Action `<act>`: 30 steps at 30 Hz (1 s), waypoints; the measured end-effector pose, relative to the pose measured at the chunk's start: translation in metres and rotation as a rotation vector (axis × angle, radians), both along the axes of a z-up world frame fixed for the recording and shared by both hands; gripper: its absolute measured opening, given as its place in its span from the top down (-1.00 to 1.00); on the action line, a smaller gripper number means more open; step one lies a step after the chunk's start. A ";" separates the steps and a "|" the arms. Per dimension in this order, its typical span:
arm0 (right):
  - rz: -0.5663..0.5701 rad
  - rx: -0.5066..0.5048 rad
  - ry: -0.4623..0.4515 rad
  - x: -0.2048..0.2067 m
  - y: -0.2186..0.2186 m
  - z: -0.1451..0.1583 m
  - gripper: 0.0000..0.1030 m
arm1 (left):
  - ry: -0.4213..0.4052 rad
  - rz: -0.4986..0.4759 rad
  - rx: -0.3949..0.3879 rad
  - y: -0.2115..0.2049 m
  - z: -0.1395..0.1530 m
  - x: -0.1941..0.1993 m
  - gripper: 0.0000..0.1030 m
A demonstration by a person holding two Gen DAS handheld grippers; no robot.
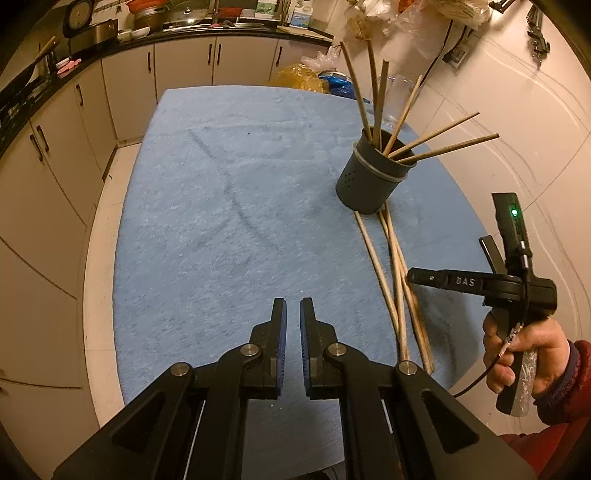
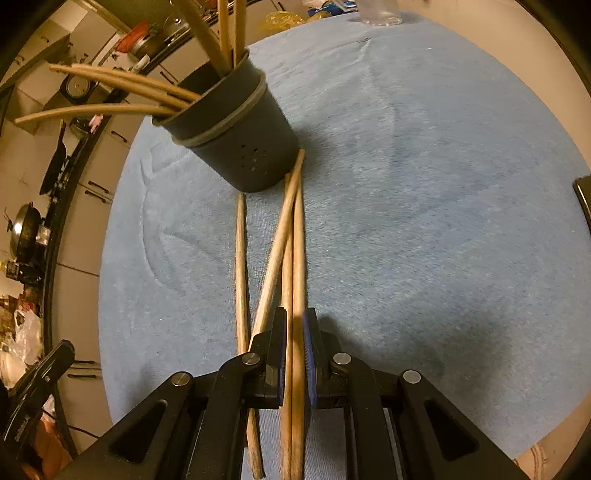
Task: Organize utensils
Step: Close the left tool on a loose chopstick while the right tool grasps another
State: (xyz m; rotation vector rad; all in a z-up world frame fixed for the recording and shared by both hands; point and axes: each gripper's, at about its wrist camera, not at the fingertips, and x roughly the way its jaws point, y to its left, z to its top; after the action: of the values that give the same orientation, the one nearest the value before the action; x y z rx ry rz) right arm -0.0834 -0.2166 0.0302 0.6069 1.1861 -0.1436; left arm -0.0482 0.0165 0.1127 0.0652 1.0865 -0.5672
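Observation:
A dark grey holder (image 1: 369, 181) (image 2: 240, 136) stands on the blue cloth (image 1: 221, 221) with several chopsticks (image 1: 439, 142) fanning out of it. Several loose wooden chopsticks (image 1: 395, 280) (image 2: 240, 266) lie on the cloth, running from the holder's base toward me. My right gripper (image 2: 294, 317) (image 1: 412, 277) hovers just over them, shut. Two chopsticks show through the narrow slit between its fingers but lie on the cloth beneath it, not gripped. A hand in a red sleeve (image 1: 524, 354) holds it. My left gripper (image 1: 293, 306) is shut and empty over the bare cloth to the left of the loose chopsticks.
Cream cabinets (image 1: 62, 184) under a dark counter with pots and a pan run along the left and far side. Plastic bags (image 1: 306, 77) and a clear glass (image 2: 380, 14) sit at the table's far edge. A pale wall (image 1: 535, 129) bounds the right.

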 end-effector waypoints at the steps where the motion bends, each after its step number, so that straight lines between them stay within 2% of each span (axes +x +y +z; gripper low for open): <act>1: 0.002 -0.006 0.007 0.001 0.001 -0.002 0.82 | 0.002 0.000 0.000 0.002 -0.001 0.000 0.88; 8: 0.015 -0.031 0.021 0.010 0.004 -0.008 0.76 | 0.026 -0.028 -0.003 -0.010 -0.006 0.002 0.87; 10: 0.017 -0.027 0.026 0.010 0.001 -0.008 0.76 | 0.042 -0.053 -0.012 -0.021 -0.010 0.004 0.84; 13: 0.036 -0.050 0.030 0.003 -0.005 -0.007 0.76 | 0.063 -0.081 -0.023 -0.041 -0.018 0.007 0.64; 20: 0.034 -0.067 0.038 -0.015 -0.026 -0.004 0.76 | 0.131 -0.123 -0.029 -0.097 -0.043 0.021 0.64; 21: 0.037 -0.072 0.046 -0.017 -0.029 -0.005 0.85 | 0.150 -0.129 -0.032 -0.104 -0.046 0.023 0.64; 30: 0.002 -0.031 0.062 -0.032 -0.072 -0.006 0.79 | 0.174 -0.107 0.041 -0.150 -0.077 0.045 0.64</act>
State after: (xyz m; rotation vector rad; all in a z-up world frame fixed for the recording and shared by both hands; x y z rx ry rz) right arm -0.1153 -0.2886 0.0242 0.5777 1.2421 -0.1799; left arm -0.0036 -0.1339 0.0352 0.1114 1.2697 -0.6558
